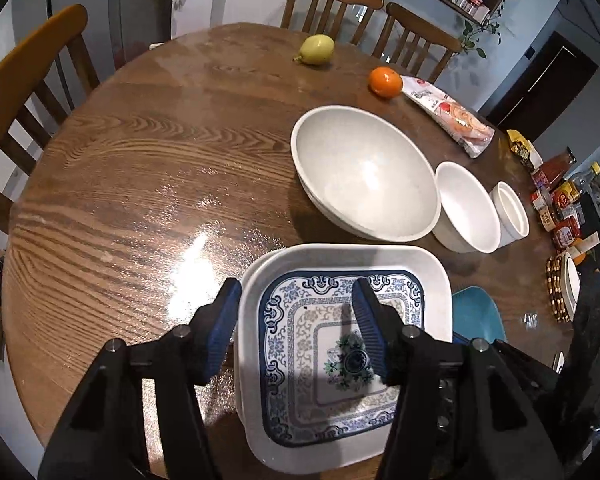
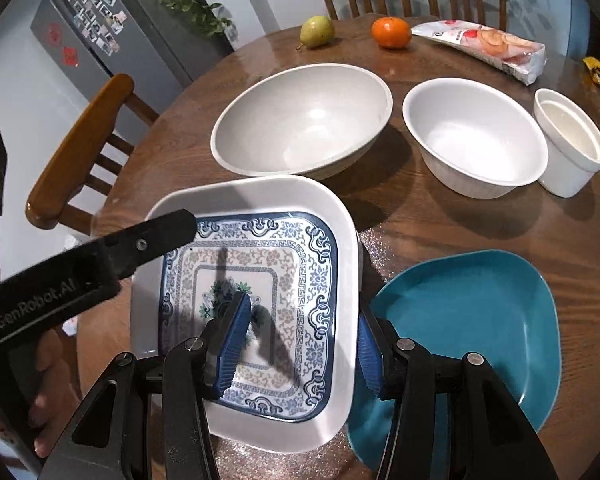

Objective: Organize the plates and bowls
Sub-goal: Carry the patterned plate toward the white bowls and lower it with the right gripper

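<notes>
Both grippers are straddling opposite rims of the square patterned plate at the table's near edge. The left gripper is gaping, pads clear of the rim, likely letting go. The right gripper spans its rim; I can't tell whether it's gripping. Beside it a teal plate is waiting, with three white bowls lined up behind.

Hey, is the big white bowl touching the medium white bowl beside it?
Apart. The right wrist view shows bare table between big white bowl and medium white bowl.
</notes>
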A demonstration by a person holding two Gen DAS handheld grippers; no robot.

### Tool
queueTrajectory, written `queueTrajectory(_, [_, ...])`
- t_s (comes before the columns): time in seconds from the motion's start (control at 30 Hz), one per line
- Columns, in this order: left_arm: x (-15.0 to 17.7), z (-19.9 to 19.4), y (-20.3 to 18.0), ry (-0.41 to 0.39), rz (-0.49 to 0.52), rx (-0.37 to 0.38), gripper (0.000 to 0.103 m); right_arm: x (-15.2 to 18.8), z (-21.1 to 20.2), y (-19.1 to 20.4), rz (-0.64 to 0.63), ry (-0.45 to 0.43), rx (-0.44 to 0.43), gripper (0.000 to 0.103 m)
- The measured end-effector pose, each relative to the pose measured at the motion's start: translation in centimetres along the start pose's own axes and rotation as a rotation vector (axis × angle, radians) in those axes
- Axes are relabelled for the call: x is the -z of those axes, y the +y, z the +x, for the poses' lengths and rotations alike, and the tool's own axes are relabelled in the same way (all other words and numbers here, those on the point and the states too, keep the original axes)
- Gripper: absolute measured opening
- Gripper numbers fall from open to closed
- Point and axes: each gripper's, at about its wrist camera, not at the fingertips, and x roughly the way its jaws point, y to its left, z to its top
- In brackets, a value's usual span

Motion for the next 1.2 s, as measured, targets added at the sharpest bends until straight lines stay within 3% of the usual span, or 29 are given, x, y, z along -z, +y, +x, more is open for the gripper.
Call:
queueTrajectory(0.27, [-0.1, 1.2, 1.8, 0.039, -0.031, 0.065, 0.061, 0.4, 0.6, -0.8, 0.018, 0.025, -0.094, 0.053])
queueTrajectory(0.4, [0.0, 0.1, 2.6, -0.008, -0.065, 0.141, 0.08, 0.7, 0.1, -0.6, 0.008, 0.01, -0.09, 0.053])
queueTrajectory(0.63, [0.5, -1.3, 2.9, -0.073, -0.066, 0.113, 0.084, 1.0, -1.3, -1.4, 0.019, -0.052, -0.066, 0.053])
queueTrajectory(0.93, [1.5, -0.6, 3.1, -0.062, -0.052, 0.061, 0.084, 1.3, -1.5, -2.9, 0.043, -0.034, -0.167, 0.053])
queueTrajectory(1.0, [2.0, -0.5, 3.1, -0.052, -0.042, 0.076, 0.084, 1.3, -1.3, -2.9, 0.045, -0.031, -0.173, 0.053])
queueTrajectory(1.13, [3.0, 0.0, 3.9, -0.008, -0.041, 0.177, 0.084, 1.3, -0.9, -2.8, 0.047, -0.027, -0.192, 0.054])
queueTrajectory(1.2, [3.5, -0.2, 3.8, -0.018, -0.04, 0.173, 0.084, 1.5, -0.7, -2.8, 0.046, -0.02, -0.178, 0.054])
